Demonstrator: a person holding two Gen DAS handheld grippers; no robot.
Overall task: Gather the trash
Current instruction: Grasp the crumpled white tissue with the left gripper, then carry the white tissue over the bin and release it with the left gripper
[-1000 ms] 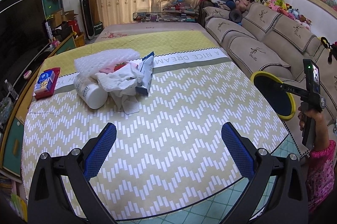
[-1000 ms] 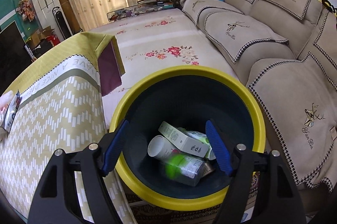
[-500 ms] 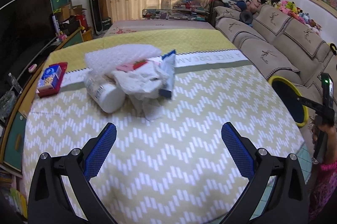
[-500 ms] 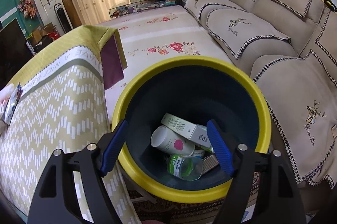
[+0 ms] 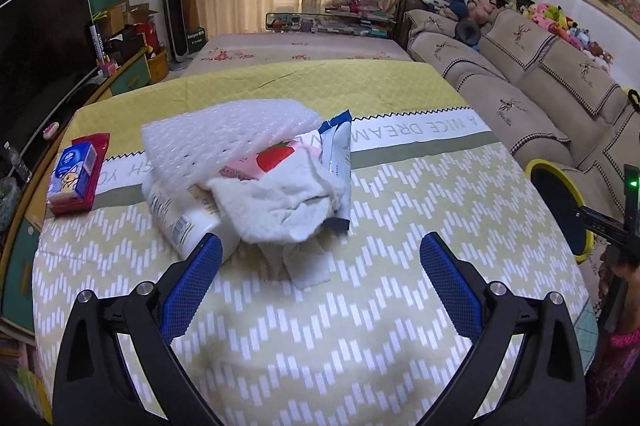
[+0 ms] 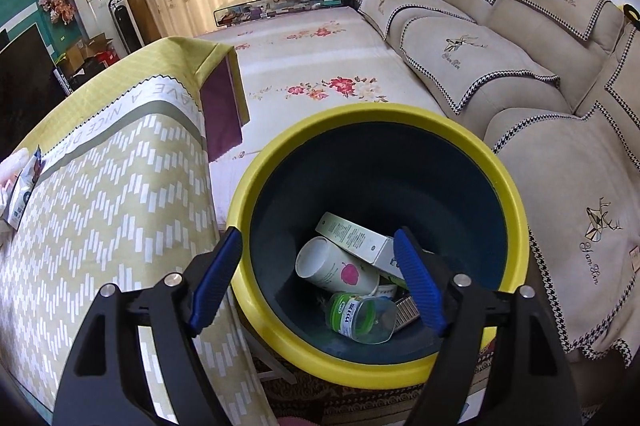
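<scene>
A trash pile sits on the table: bubble wrap point(image 5: 224, 133), a white bottle point(image 5: 180, 214) lying down, a crumpled white cloth point(image 5: 276, 201), a pink packet point(image 5: 272, 157) and a blue-white wrapper point(image 5: 338, 153). My left gripper point(image 5: 318, 252) is open and empty, just short of the pile. My right gripper point(image 6: 318, 248) is open and empty above the yellow-rimmed bin point(image 6: 516, 209), which holds a white cup point(image 6: 336, 266), a carton point(image 6: 354, 238) and a green-capped jar point(image 6: 360, 316). The bin also shows in the left wrist view point(image 5: 538, 165) beside the table.
A red tray with a blue tissue pack point(image 5: 74, 169) lies at the table's left. The patterned tablecloth point(image 5: 360, 326) covers the table. A beige sofa point(image 6: 500, 65) stands right of the bin. A TV cabinet point(image 5: 120, 73) runs along the left.
My left gripper has moved forward toward the trash pile, which now looms larger. A green-capped jar has dropped and settled in the bin. My right gripper stays open above the bin.
</scene>
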